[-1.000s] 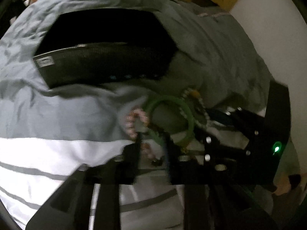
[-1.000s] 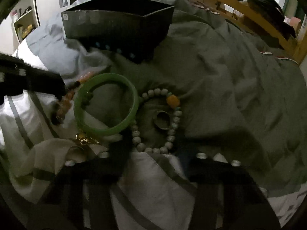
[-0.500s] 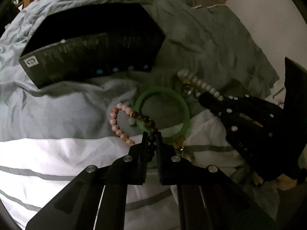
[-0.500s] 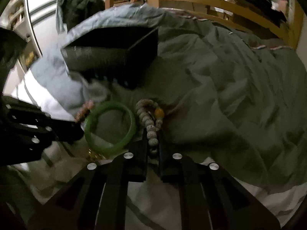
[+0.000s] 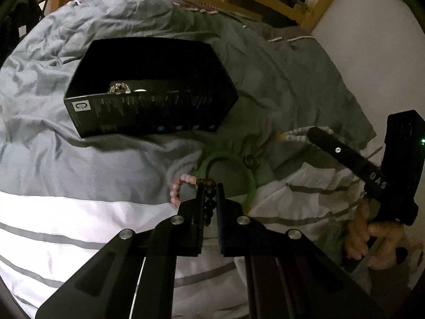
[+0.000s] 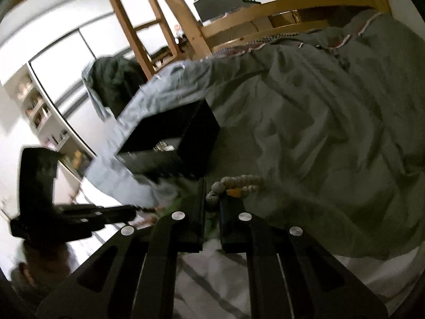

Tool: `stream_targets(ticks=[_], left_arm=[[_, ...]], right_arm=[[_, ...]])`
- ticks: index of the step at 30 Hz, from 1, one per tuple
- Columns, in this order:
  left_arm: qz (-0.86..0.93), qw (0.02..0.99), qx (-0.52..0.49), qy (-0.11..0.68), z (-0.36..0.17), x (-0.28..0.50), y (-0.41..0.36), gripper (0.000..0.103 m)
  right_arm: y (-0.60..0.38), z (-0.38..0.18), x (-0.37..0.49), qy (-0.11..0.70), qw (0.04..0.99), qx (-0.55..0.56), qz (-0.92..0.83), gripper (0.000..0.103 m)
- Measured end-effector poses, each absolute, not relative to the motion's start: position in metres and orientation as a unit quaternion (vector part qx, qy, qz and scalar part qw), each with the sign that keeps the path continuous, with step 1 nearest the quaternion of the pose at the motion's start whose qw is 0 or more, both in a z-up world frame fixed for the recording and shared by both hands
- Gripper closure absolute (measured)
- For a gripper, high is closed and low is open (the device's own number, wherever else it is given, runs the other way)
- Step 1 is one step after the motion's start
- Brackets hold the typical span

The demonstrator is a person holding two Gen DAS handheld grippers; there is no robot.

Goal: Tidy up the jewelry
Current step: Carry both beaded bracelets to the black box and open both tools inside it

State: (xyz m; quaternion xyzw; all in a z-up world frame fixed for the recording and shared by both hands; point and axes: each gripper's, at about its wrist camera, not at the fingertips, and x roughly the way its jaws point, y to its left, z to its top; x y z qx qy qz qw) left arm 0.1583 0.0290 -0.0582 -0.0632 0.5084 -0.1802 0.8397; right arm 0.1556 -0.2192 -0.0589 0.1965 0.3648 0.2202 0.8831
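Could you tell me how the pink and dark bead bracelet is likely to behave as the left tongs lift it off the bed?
The pink and dark bead bracelet will probably hang limp: its strand already bends where the left tongs pinch the dark beads. It looks light, so the grip should hold. The loose pink loop may swing or catch the green bangle beside it.

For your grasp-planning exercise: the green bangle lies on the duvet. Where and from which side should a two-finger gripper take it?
Probably at the far arc of the green bangle, fingers straddling the band from above. It lies flat as an open hoop; its near side is crowded by the pink-and-dark bead bracelet in the left gripper, and a small ring sits by its right.
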Motion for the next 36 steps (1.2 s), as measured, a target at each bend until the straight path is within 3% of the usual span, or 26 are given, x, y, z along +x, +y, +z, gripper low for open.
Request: stream_targets(ticks=[23, 36], left_arm=[[-0.184, 0.871, -0.075, 0.45, 0.028, 0.126, 0.048, 0.095], [-0.166, 0.882, -0.057, 0.437, 0.061, 0.145, 0.057, 0.095]], right_arm=[[-0.206, 0.032, 0.107, 0.317, 0.885, 0.201, 0.276, 0.094], [-0.159, 0.05, 0.135, 0.338, 0.871, 0.183, 0.305, 0.094]])
